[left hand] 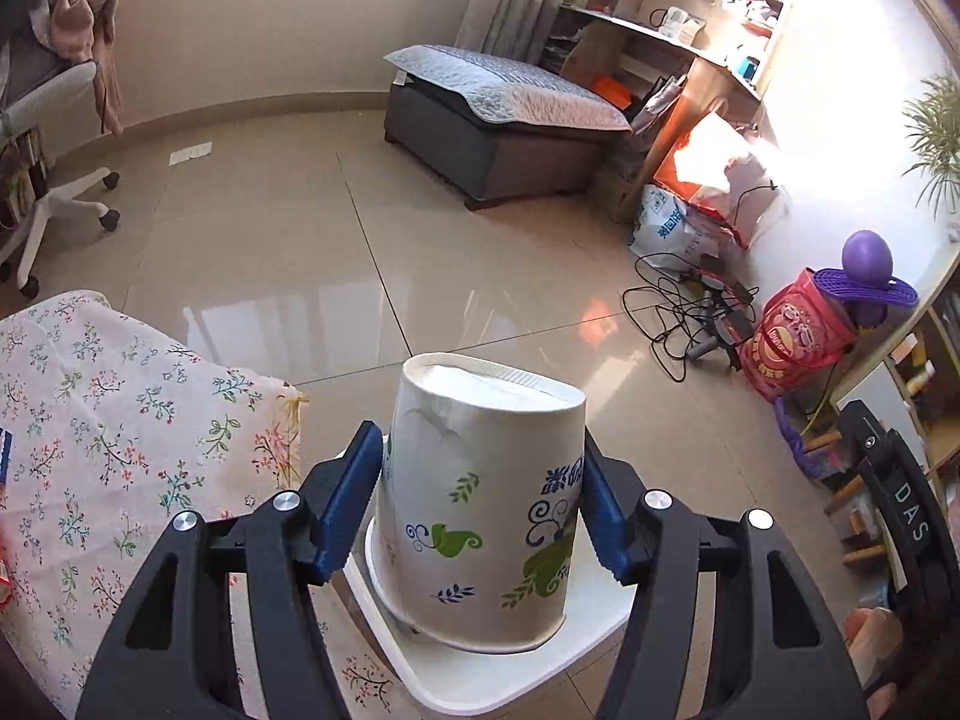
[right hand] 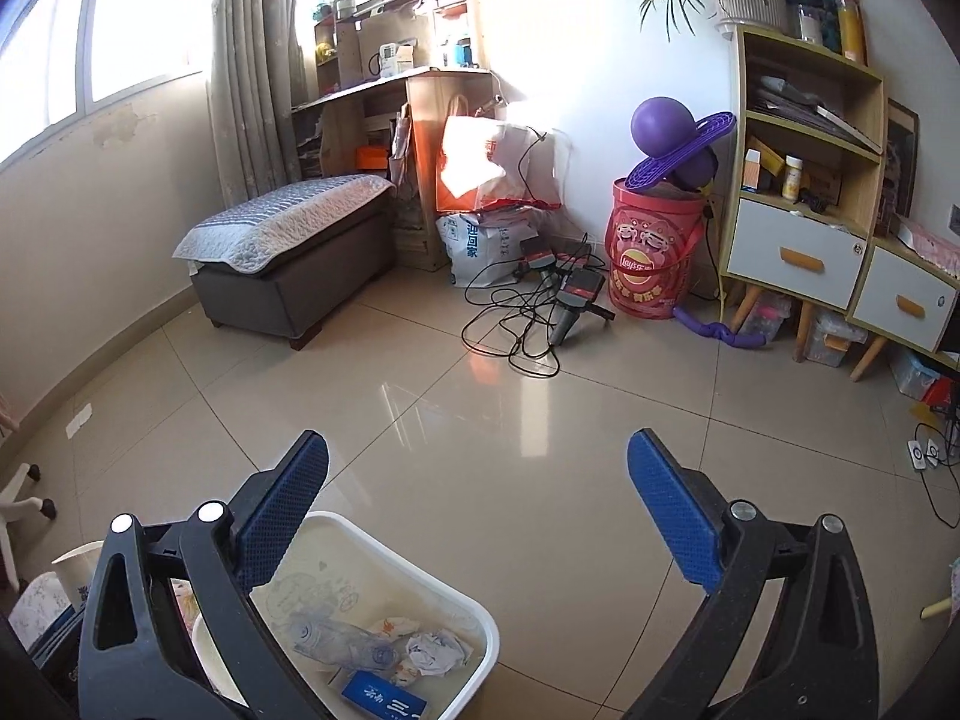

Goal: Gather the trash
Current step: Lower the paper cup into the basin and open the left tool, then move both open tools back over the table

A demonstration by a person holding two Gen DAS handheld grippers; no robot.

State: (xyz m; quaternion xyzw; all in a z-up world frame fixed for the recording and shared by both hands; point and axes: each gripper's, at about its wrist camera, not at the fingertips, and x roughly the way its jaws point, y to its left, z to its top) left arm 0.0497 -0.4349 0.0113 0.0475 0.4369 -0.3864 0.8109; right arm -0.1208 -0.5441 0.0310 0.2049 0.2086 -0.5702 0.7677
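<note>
My left gripper (left hand: pixel 483 498) is shut on a white paper cup (left hand: pixel 480 504) with green leaf and blue print. The cup is upside down, its base pointing away from me. It hangs just above a white plastic bin (left hand: pixel 600 630). In the right wrist view the same bin (right hand: pixel 474 612) sits on the floor at lower left. It holds a crushed clear bottle (right hand: pixel 336 642), a crumpled paper ball (right hand: pixel 435 651) and a blue packet (right hand: pixel 384 699). The cup also shows at the far left there (right hand: pixel 75 570). My right gripper (right hand: pixel 477 498) is open and empty, above the floor right of the bin.
A table with a floral cloth (left hand: pixel 108 450) is left of the bin. A grey ottoman (left hand: pixel 492 120), a tangle of black cables (right hand: pixel 528 318), a red snack bucket (right hand: pixel 651 252) and a wooden cabinet (right hand: pixel 804 192) stand around the tiled floor. A paper scrap (left hand: pixel 191 153) lies near the far wall.
</note>
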